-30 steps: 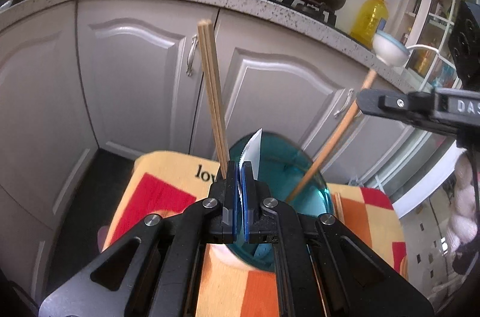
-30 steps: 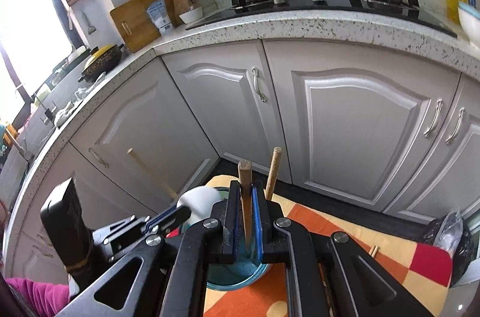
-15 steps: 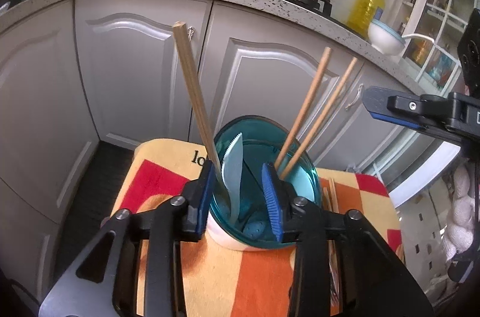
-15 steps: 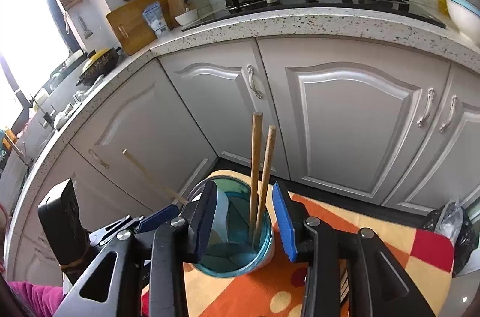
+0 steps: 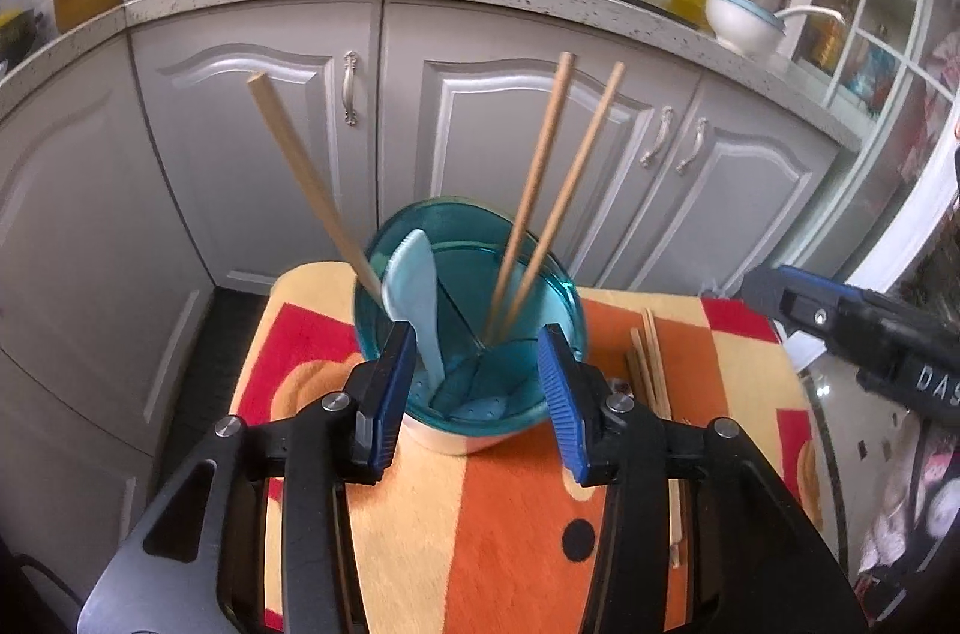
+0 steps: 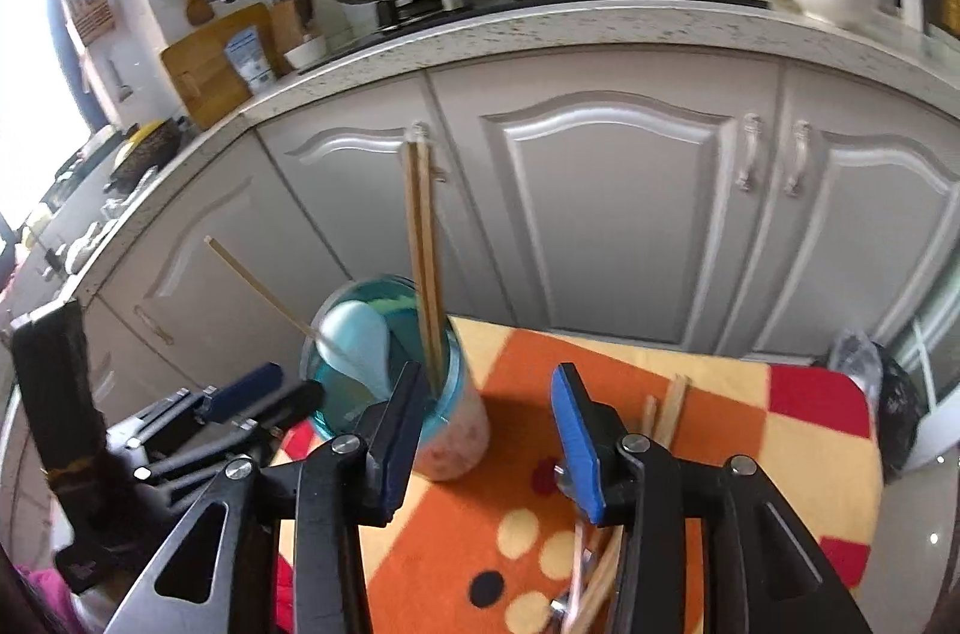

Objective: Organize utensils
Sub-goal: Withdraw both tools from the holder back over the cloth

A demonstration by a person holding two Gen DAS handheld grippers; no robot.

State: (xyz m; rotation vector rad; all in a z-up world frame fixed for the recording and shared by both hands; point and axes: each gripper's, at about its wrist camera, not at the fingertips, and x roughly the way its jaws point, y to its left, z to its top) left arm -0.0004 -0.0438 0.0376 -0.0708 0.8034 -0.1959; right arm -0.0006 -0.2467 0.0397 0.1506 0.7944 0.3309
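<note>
Tipping threatened the blue cup point(image 5: 558, 298) of chopsticks point(image 5: 543, 190), since the left gripper point(image 5: 477, 394), jaws opening and empty, straddled its rim.

Holder point(image 5: 384, 274): translucent teal plastic, glossy, w/ a pale, prob. plastic base. Chopsticks point(image 5: 534, 190): bare wood, matt. Spoon point(image 5: 414, 286): pale blue, smooth, slight sheen. Cloth point(image 5: 480, 526): soft, fuzzy, matt. Left gripper point(image 5: 477, 403): matt black w/ ribbed blue pads. Worktop point(image 6: 540, 28): speckled stone, polished. Cabinet doors point(image 6: 600, 202): satin grey.
</note>
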